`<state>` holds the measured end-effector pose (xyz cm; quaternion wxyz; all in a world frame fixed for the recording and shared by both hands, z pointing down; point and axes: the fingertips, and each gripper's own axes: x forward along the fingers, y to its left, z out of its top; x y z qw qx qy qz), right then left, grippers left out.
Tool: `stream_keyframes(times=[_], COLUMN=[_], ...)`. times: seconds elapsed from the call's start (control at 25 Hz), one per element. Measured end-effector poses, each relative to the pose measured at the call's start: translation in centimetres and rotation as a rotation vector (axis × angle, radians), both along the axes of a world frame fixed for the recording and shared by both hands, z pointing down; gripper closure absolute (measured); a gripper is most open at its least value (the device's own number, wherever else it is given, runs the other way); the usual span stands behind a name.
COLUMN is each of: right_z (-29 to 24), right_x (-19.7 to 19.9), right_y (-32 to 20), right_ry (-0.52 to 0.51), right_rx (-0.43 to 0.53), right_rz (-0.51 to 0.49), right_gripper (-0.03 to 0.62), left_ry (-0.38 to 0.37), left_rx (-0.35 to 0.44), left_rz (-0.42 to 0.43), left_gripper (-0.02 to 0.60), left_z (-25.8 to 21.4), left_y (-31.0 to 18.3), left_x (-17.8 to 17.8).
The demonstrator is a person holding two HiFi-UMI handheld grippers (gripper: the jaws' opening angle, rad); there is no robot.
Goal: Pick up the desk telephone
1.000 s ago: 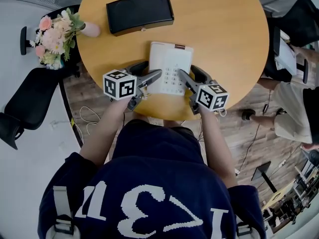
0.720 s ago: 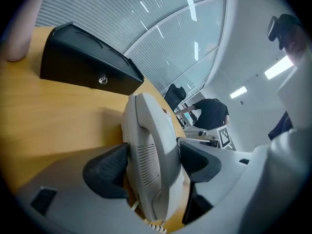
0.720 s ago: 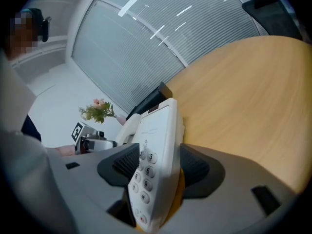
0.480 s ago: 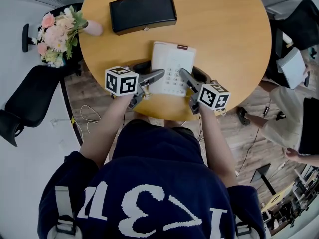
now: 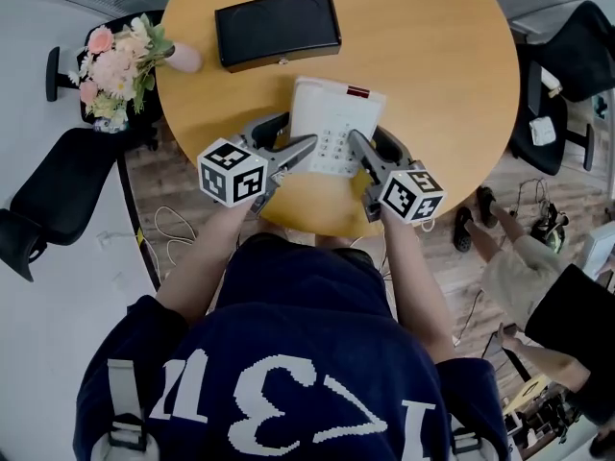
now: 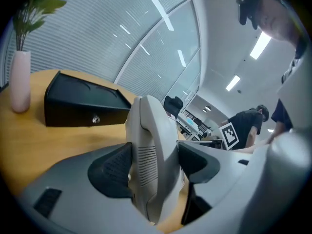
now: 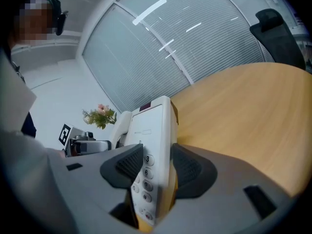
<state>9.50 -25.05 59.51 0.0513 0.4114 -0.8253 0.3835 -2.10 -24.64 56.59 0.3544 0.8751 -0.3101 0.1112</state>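
Note:
A white desk telephone [image 5: 332, 128] with a keypad is held over the near part of the round wooden table [image 5: 442, 84]. My left gripper [image 5: 300, 134] grips its left side; in the left gripper view both pads press the handset edge of the telephone [image 6: 148, 145], with the left gripper [image 6: 155, 165] shut on it. My right gripper [image 5: 366, 142] takes the right side. In the right gripper view the telephone [image 7: 155, 126] stands between the pads of the right gripper [image 7: 157, 168], whose jaws are closing and touch it on both faces.
A black box [image 5: 277, 25] lies at the table's far side. A pink vase of flowers [image 5: 120, 60] stands at the left rim. A black chair [image 5: 53, 195] is on the floor at left, and a person [image 5: 538, 277] is at right.
Both grippers have risen a little with the telephone between them, and the phone has tilted slightly clockwise in the head view. The person at right has moved down the picture.

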Motion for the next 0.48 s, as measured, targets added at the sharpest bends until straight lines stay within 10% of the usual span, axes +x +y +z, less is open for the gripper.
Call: stream_keyframes(times=[0.48], right_z=[-14.7], right_x=[0.0], right_y=[-5.0], right_ry=[0.028], right_rx=[0.364], right_rz=[-0.002], right_gripper=[0.391], left_ry=[0.069], left_rx=[0.326], left_rz=[-0.047], left_gripper=[0.278], left_z=[-13.9], left_y=[-4.1], left_x=[-0.3])
